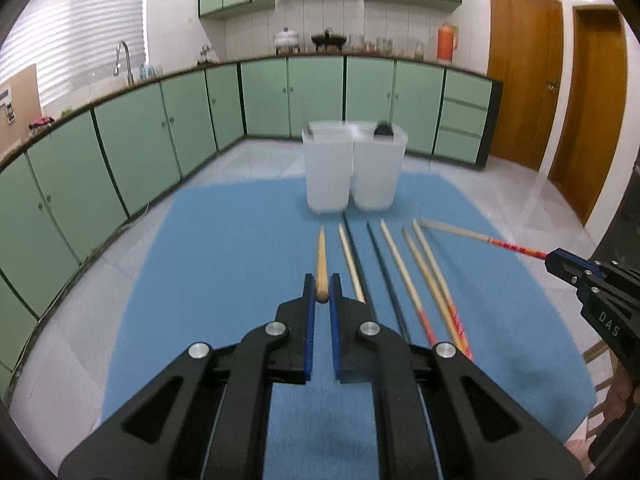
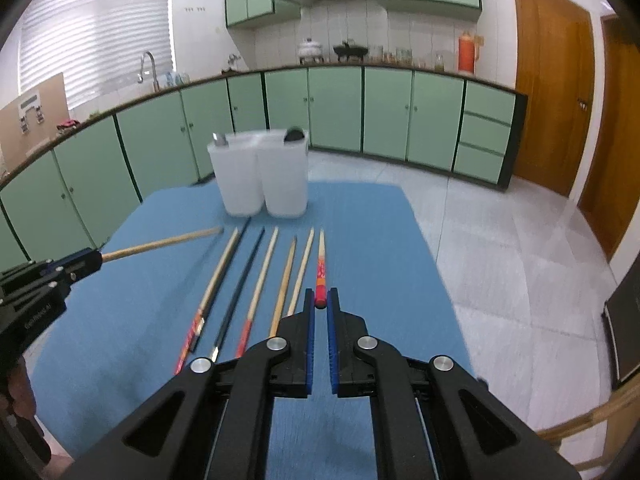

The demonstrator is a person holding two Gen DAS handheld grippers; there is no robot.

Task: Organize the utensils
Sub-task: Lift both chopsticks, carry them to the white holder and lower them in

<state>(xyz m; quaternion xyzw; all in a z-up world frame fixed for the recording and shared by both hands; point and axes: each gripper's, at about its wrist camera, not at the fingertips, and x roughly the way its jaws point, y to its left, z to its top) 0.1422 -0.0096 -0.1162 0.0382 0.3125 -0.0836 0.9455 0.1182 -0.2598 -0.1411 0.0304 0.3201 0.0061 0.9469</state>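
Observation:
Several chopsticks lie side by side on a blue mat, pointing at two white containers. My left gripper is shut on the thick end of a plain wooden chopstick and holds it above the mat. My right gripper is shut on a chopstick with a red patterned end. Each gripper shows in the other view, the right one and the left one, with its stick sticking out.
The two containers stand at the mat's far edge, each with a dark utensil head showing at its rim. Green kitchen cabinets run behind the table. A wooden chair back is at the lower right.

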